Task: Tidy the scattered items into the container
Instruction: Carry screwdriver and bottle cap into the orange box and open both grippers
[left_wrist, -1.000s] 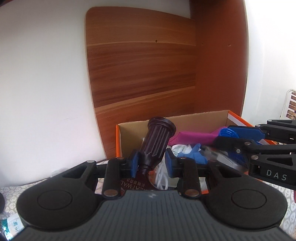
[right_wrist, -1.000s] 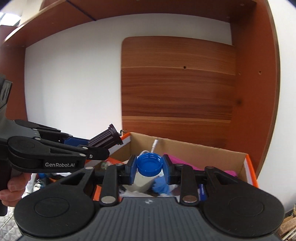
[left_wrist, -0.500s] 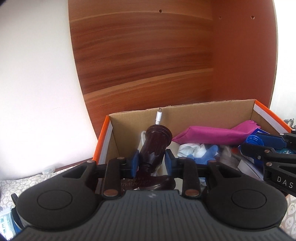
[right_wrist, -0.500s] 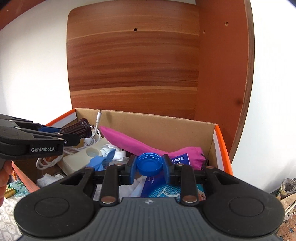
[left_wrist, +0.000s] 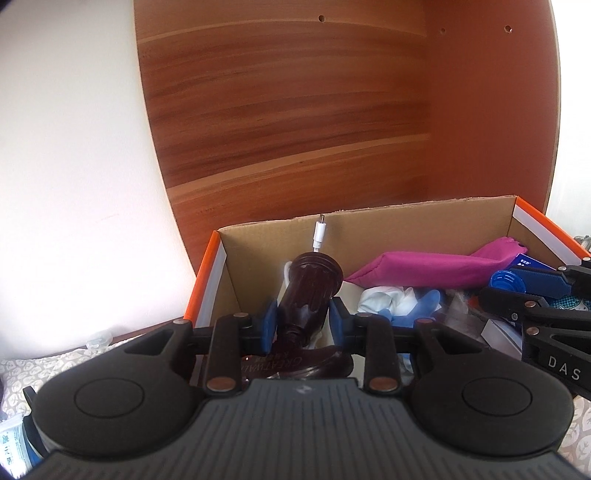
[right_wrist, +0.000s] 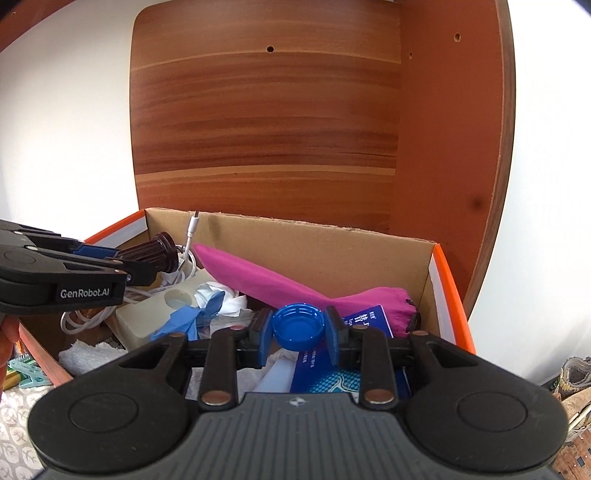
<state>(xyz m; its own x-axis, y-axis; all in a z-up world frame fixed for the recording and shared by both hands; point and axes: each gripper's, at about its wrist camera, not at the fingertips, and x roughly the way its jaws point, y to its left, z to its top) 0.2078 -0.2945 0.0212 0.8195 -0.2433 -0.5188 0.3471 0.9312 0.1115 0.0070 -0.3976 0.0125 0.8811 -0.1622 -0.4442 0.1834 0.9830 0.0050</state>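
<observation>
Cardboard box (right_wrist: 321, 240) with orange outer walls, standing open-topped against a wooden panel (right_wrist: 266, 122). It is holding a magenta cloth pouch (right_wrist: 258, 275), a blue printed packet (right_wrist: 365, 321), a white cable (right_wrist: 190, 236), a blue glove (right_wrist: 192, 319) and crumpled white tissue (right_wrist: 225, 299). The left gripper (left_wrist: 302, 320) is hovering over the box's left end, its fingers (left_wrist: 269, 325) pinching the neck of a dark brown ribbed bottle (left_wrist: 308, 295) that is tilting away from the camera. The right gripper (right_wrist: 298, 331) is hovering over the right half, its fingers (right_wrist: 332, 332) pinching a blue bottle cap (right_wrist: 297, 326), hollow side up. A patterned cloth (left_wrist: 22, 369) is covering the surface beside the box.
</observation>
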